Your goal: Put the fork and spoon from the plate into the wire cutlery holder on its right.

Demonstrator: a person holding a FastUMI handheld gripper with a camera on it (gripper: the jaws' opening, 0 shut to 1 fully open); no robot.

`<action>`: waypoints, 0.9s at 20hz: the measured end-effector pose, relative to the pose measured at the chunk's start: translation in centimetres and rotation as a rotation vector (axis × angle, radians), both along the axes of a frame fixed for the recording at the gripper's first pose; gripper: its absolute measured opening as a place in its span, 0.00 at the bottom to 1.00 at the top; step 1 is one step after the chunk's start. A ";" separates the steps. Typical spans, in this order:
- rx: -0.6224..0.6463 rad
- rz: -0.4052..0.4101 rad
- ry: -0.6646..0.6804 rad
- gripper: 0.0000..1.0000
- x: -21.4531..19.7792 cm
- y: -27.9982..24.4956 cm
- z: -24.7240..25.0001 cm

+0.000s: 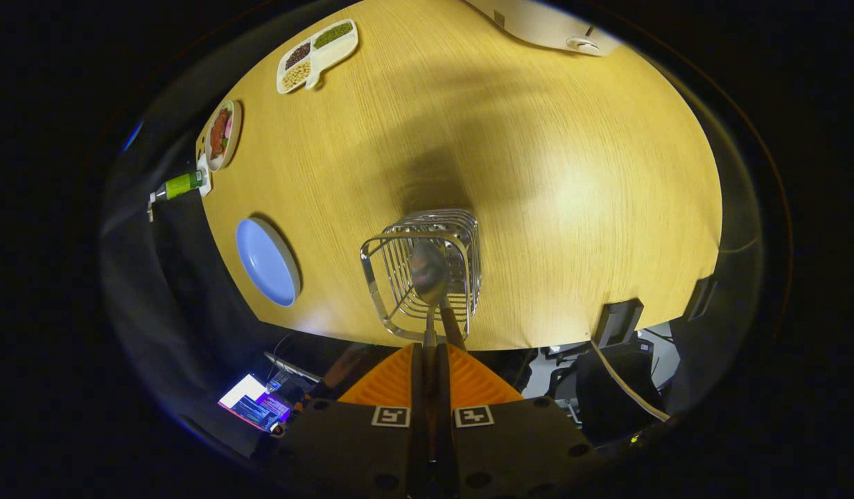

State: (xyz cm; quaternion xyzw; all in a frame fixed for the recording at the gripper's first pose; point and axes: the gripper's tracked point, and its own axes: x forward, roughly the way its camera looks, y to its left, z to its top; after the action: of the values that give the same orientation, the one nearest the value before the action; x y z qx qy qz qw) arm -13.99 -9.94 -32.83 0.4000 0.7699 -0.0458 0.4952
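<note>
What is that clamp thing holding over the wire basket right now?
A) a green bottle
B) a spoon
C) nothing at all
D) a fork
B: the gripper is shut on a spoon by its handle, both fingers pressing on it, and the rounded bowl of the spoon hangs over the open top of the wire cutlery holder, to the right of the blue plate.

It looks like a recording booth staged as a dining corner: a wooden table [538,173] with food dishes [316,54], dark cloth around, and a lit screen [254,402] below.
</note>
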 end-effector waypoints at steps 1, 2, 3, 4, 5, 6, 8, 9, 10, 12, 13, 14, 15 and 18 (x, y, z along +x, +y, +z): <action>0.006 -0.006 0.003 0.09 0.3 0.3 -0.1; 0.008 -0.014 0.003 0.09 0.6 0.5 -0.4; 0.005 -0.020 0.001 0.09 0.9 0.5 -0.6; 0.009 -0.025 -0.004 0.11 1.2 0.5 -0.7; 0.009 -0.027 -0.013 0.12 1.4 0.4 -0.7; -0.004 -0.034 -0.032 0.15 1.6 0.1 -1.0; -0.025 -0.076 -0.101 0.20 2.8 -0.5 -0.8; -0.041 -0.092 -0.156 0.25 3.6 -1.0 -0.5; -0.066 -0.091 -0.219 0.25 4.1 -1.5 -0.4; -0.147 -0.079 -0.378 0.36 5.5 -2.9 -0.1; -0.206 -0.073 -0.466 0.42 6.3 -4.0 0.4; -0.262 -0.069 -0.553 0.56 7.0 -4.8 1.2; -0.312 -0.064 -0.634 0.70 7.6 -5.5 2.1; -0.465 -0.068 -0.892 0.88 9.1 -8.3 5.8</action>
State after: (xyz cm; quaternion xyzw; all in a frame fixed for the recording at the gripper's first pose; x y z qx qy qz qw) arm -4.85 -18.22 -26.99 0.2847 0.4391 -0.0567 0.8502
